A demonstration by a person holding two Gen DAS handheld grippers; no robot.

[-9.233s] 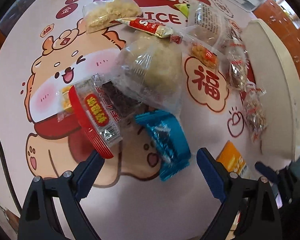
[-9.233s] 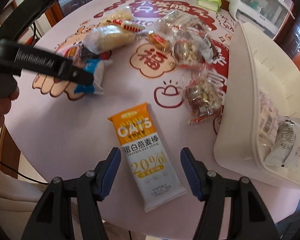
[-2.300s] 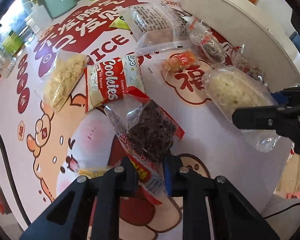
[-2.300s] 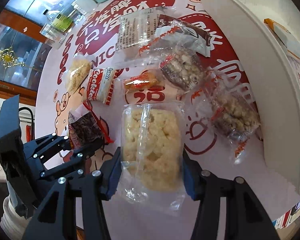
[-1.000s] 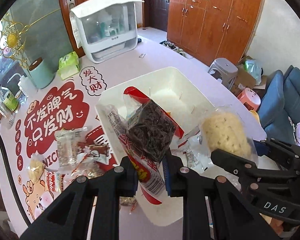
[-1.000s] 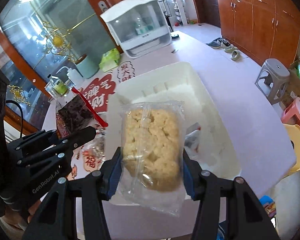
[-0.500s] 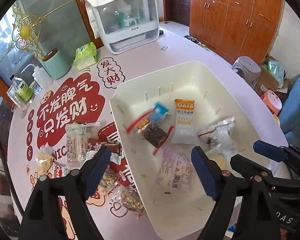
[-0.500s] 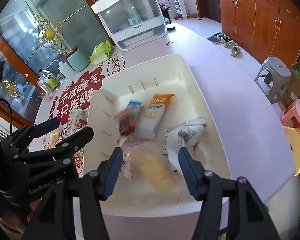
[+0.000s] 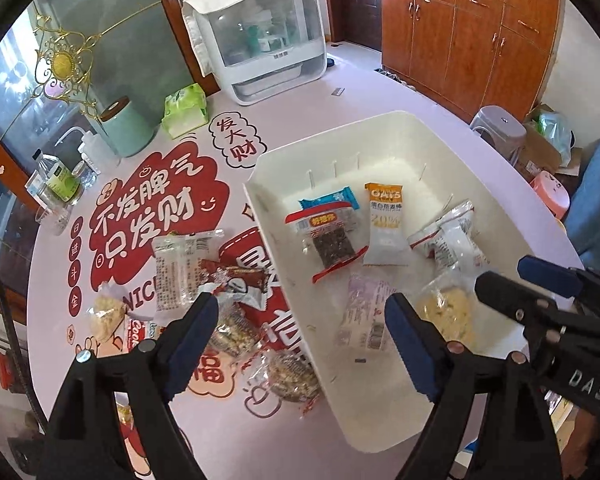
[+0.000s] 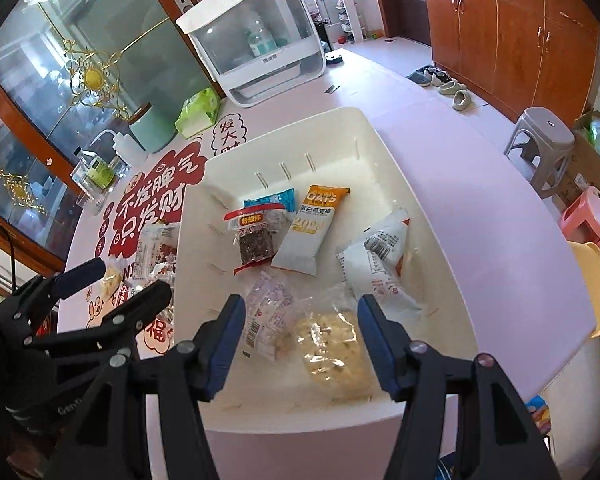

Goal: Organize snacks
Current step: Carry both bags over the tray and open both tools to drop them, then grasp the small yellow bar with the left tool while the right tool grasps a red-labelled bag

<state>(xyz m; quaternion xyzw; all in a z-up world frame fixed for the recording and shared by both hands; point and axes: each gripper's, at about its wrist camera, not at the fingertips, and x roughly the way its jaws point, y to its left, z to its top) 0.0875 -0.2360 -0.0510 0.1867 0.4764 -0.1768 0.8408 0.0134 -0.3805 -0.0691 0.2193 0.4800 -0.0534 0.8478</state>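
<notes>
Left wrist view: snacks dropped in the white plastic bin (image 9: 380, 128).
Left gripper (image 9: 302, 322) is opening, jaws wide and empty; beyond it the red-edged clear packet of dark snack (image 9: 332, 242) lies beside an orange oat bar (image 9: 385, 220). Right gripper (image 10: 302, 322) gapes empty above the pale puffed-rice bag (image 10: 334, 350). Loose packets (image 9: 204, 268) crowd the table leftward.

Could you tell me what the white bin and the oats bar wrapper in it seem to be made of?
The white bin looks like moulded plastic with a smooth, faintly glossy finish: thin even walls, rounded corners, slots in the wall. The oats bar wrapper looks like printed plastic film, orange and white, with a crimped end seal; whether foil-lined cannot be told.
</notes>
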